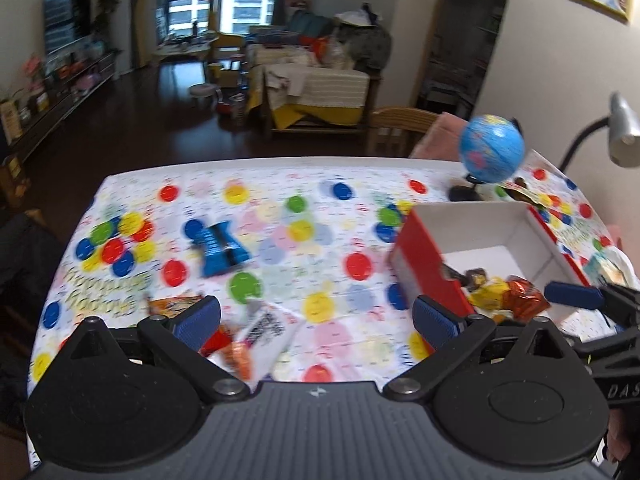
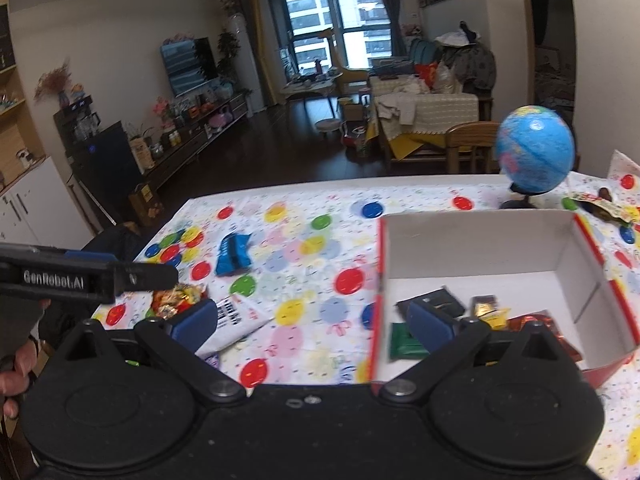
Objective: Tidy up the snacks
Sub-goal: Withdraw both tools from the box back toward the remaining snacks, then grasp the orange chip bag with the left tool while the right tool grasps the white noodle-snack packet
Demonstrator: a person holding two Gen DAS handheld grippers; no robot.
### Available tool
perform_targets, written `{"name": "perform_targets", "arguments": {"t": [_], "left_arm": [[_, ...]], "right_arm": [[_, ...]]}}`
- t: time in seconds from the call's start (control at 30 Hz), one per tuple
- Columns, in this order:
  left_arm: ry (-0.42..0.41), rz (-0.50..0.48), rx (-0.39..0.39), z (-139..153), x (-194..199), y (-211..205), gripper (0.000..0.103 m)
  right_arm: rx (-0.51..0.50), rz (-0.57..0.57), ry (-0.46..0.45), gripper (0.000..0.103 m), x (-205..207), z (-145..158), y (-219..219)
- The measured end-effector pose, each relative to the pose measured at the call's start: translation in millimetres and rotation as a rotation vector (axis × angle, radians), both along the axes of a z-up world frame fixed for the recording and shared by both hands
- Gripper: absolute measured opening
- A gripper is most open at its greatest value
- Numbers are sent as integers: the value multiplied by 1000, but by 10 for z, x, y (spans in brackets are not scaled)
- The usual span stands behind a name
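Observation:
A red box with a white inside (image 1: 424,264) stands on the spotted tablecloth at the right and holds several wrapped snacks (image 1: 520,300). In the right wrist view the box (image 2: 480,240) contains black (image 2: 436,300), green (image 2: 404,344), gold (image 2: 486,308) and red (image 2: 552,328) packets. Loose on the cloth lie a blue packet (image 1: 222,250), an orange packet (image 1: 172,304) and a white packet (image 1: 266,328). My left gripper (image 1: 318,320) is open over the cloth, with nothing between its fingers. My right gripper (image 2: 314,324) is open at the box's near left corner, also holding nothing.
A small blue globe (image 2: 534,152) stands at the table's far right, with a lamp (image 1: 622,128) beside it. Another wrapper (image 2: 600,204) lies behind the box. A wooden chair (image 1: 400,128) is past the far edge. A hand (image 2: 16,364) holds the left gripper's body (image 2: 132,278).

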State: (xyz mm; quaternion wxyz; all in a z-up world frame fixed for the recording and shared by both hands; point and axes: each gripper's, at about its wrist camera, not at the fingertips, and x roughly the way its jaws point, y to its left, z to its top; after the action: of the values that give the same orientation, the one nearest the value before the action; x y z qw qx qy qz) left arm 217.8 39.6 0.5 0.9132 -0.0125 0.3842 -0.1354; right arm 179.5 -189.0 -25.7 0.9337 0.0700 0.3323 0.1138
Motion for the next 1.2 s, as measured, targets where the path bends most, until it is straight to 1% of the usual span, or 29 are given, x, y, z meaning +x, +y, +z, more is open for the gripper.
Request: {"name": "perform_targets", "arguments": {"t": [0.17, 0.27, 0.37, 0.5, 0.73, 0.93, 1.2], "left_arm": [[17, 44, -3, -47, 78, 335, 103], [23, 76, 20, -97, 157, 484, 103], [47, 104, 37, -181, 273, 635, 103], [75, 129, 17, -305, 418, 828, 103], [125, 144, 34, -536, 662, 942, 103], [161, 165, 69, -740, 884, 969, 103], [195, 157, 67, -938, 1113, 957, 102]], "right_arm": [[-9, 29, 22, 102, 62, -73, 278], [-17, 41, 37, 102, 111, -120, 437], [-25, 47, 57, 101, 186, -176, 582], [-27, 50, 86, 101, 304, -271, 731], [-39, 43, 134, 98, 559, -454, 936], [-42, 38, 169, 95, 804, -593, 1076], [-79, 75, 216, 91, 1098, -812, 1392]]}}
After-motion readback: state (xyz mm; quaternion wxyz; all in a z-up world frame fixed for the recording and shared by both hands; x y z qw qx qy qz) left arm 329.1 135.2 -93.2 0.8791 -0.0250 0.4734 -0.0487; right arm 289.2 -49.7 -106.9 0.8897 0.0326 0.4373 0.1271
